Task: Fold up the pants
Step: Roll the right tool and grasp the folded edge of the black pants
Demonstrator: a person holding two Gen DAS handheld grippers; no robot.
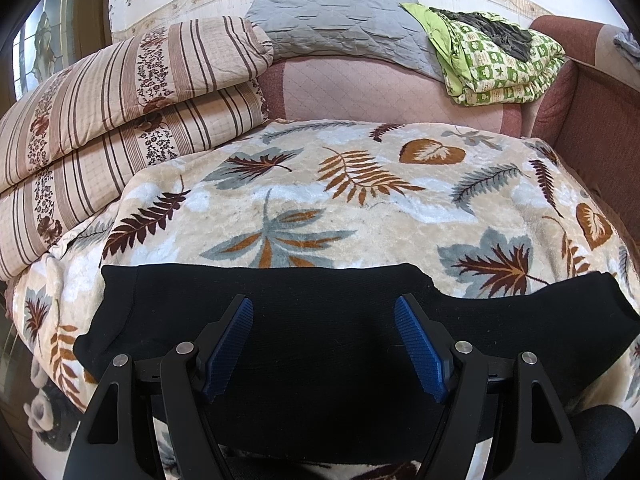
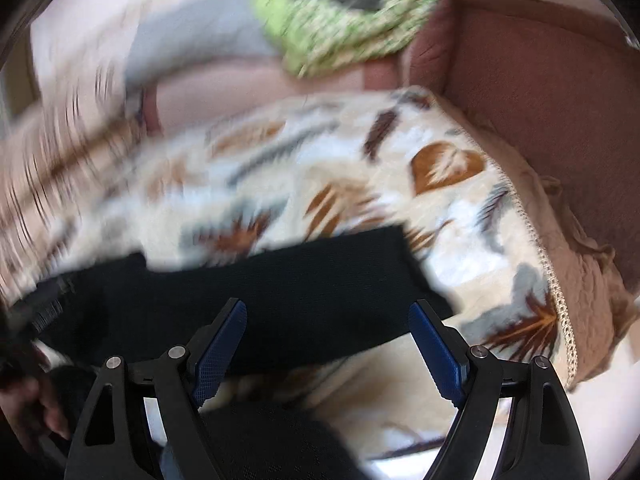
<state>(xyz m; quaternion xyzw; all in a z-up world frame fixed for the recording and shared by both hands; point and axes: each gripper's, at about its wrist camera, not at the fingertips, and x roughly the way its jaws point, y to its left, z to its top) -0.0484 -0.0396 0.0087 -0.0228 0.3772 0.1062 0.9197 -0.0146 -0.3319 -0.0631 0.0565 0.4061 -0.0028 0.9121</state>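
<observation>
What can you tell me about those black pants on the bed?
The black pants look like a soft, fine-ribbed knit, plain and dark. They lie flat across the near edge of the leaf-patterned blanket, far edge wavy with a dip toward the right. Both open grippers, left and right, hover over them, gripping nothing.

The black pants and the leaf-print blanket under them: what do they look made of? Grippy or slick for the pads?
The black pants look like a matte, fine-ribbed knit, probably cotton or a blend; no sheen shows, so likely grippy. The leaf-print blanket looks like plush fleece: its pile is crushed into shiny patches, so likely softer and a little slicker. Both grippers, left and right, stand open above the cloth.
</observation>
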